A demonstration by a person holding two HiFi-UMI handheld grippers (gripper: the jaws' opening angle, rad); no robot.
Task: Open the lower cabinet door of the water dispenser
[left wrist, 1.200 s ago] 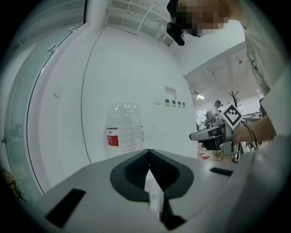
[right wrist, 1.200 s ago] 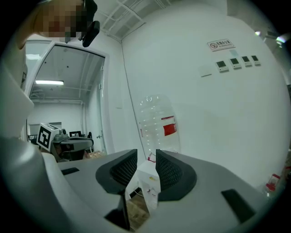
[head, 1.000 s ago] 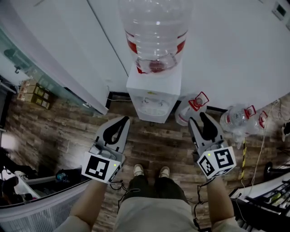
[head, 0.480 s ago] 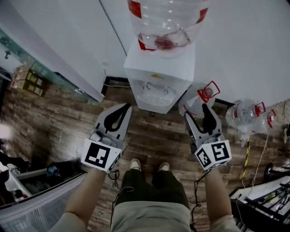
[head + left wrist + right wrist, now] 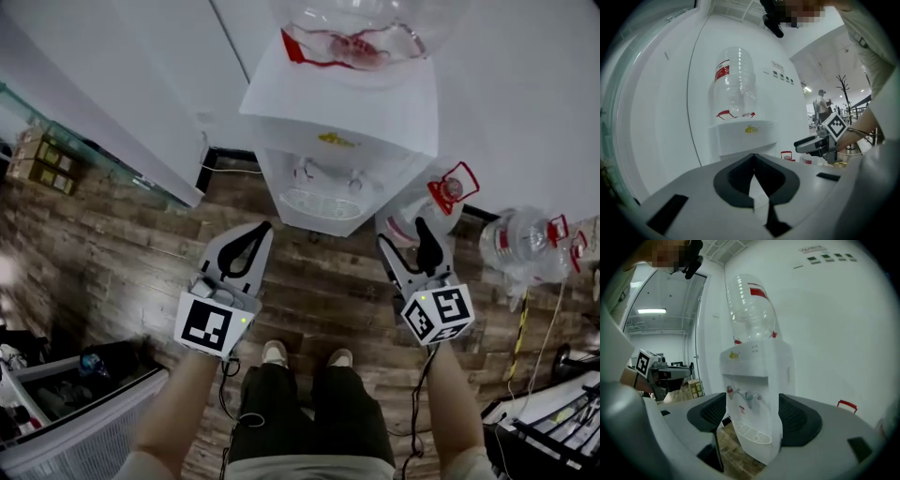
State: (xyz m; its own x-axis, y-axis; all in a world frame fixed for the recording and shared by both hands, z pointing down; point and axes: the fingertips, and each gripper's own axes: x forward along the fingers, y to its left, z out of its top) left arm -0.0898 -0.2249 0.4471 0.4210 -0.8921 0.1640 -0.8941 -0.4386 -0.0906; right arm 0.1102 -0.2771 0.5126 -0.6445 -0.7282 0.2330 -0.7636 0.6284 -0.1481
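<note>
The white water dispenser (image 5: 342,112) stands against the wall with a clear bottle (image 5: 356,28) on top. In the head view its top hides the lower cabinet door. My left gripper (image 5: 263,228) hovers over the floor in front of its left side, shut and empty. My right gripper (image 5: 401,236) hovers at the front right, its jaws opening with nothing between them. In the right gripper view (image 5: 754,414) the dispenser (image 5: 754,366), its taps (image 5: 745,397) and drip tray (image 5: 750,432) show between the jaws, some way off. In the left gripper view (image 5: 753,161) the dispenser (image 5: 745,136) stands ahead.
Two spare water bottles (image 5: 441,202) (image 5: 525,244) lie on the wooden floor right of the dispenser. A glass partition and cardboard boxes (image 5: 37,159) are at the left. A mesh basket (image 5: 56,422) sits lower left, and the person's feet (image 5: 305,354) are behind the grippers.
Both grippers have sunk lower in front of the dispenser, which now looms larger in the head view. The right jaws have spread apart. The left jaws stay shut.
</note>
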